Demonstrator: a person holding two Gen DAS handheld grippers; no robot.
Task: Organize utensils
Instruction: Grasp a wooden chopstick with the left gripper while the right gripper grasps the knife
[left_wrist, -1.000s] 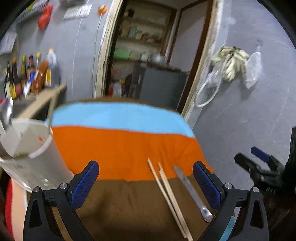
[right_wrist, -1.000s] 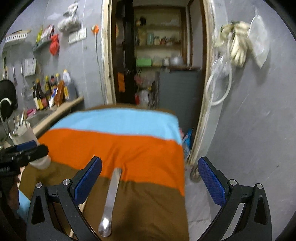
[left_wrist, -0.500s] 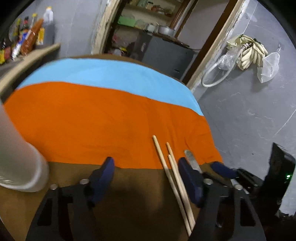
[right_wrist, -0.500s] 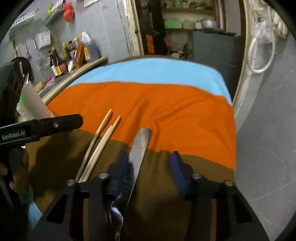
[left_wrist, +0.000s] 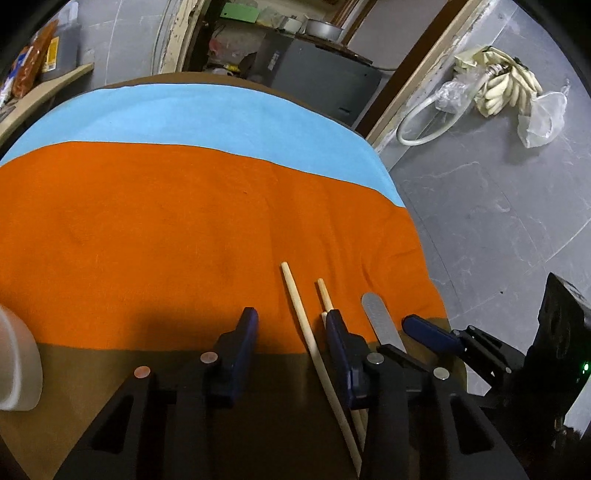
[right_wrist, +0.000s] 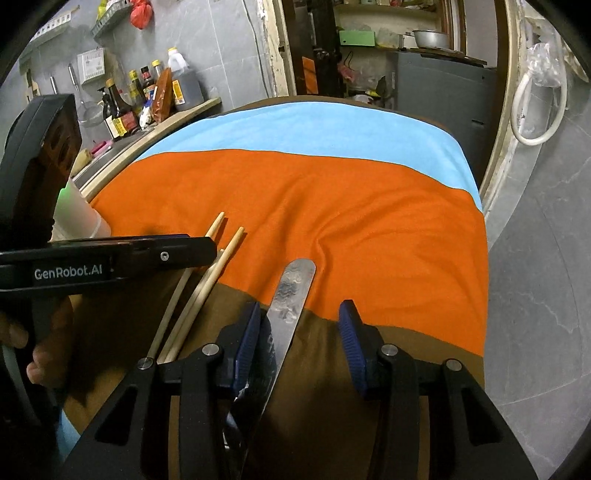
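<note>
White cup (left_wrist: 16, 363): stood at the far left of the striped cloth (left_wrist: 184, 206), on the brown band, only partly in view.
Left gripper (left_wrist: 291, 332): hung low over the cloth where orange meets brown, jaws part open with a moderate gap; one chopstick lay in that gap, and no pad pressed on it.
Chopsticks (left_wrist: 301, 321): lay side by side across the orange and brown bands; the right blue pad (left_wrist: 338, 339) sat over the other sticks. Whether it touched them could not be told.
Metal utensil (right_wrist: 291, 295): a flat steel handle just right of the chopsticks, running from the orange band back onto the brown; its other end was hidden under the gripper.
Right gripper (right_wrist: 299, 332): low over that handle, jaws part open; the handle lay close against the left pad (right_wrist: 247, 339), well apart from the right one, not clamped.
</note>
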